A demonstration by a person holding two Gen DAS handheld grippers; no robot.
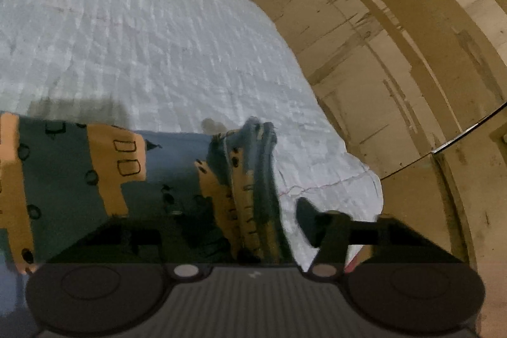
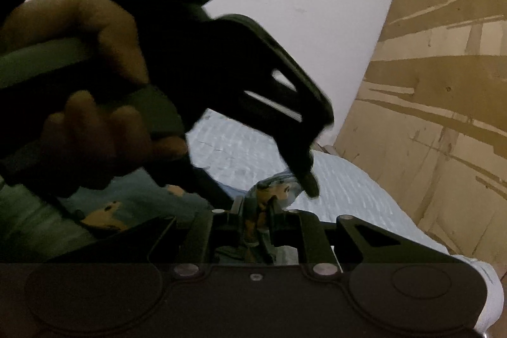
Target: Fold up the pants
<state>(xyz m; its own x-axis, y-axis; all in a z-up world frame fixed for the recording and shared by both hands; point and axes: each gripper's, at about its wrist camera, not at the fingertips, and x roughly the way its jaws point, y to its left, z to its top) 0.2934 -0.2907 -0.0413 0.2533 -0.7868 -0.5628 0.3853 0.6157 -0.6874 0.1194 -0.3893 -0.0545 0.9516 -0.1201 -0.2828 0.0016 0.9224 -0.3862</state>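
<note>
The pants point(image 1: 158, 176) are blue-green with orange patches and black prints. They lie on a pale blue quilted bed cover point(image 1: 142, 46), with a bunched edge point(image 1: 253, 173) standing up between the fingers. My left gripper point(image 1: 253, 227) is open around that bunched edge; its right finger point(image 1: 313, 227) is apart from the cloth. In the right wrist view my right gripper point(image 2: 256, 208) is shut on a fold of the pants point(image 2: 269, 189). The left gripper point(image 2: 304, 167), held in a hand point(image 2: 95, 116), hangs just above it.
A brown wooden wardrobe point(image 1: 396, 53) stands right of the bed, and shows in the right wrist view point(image 2: 437, 100). A white wall point(image 2: 269, 5) is behind. The bed's corner point(image 1: 364, 179) drops off close to the grippers.
</note>
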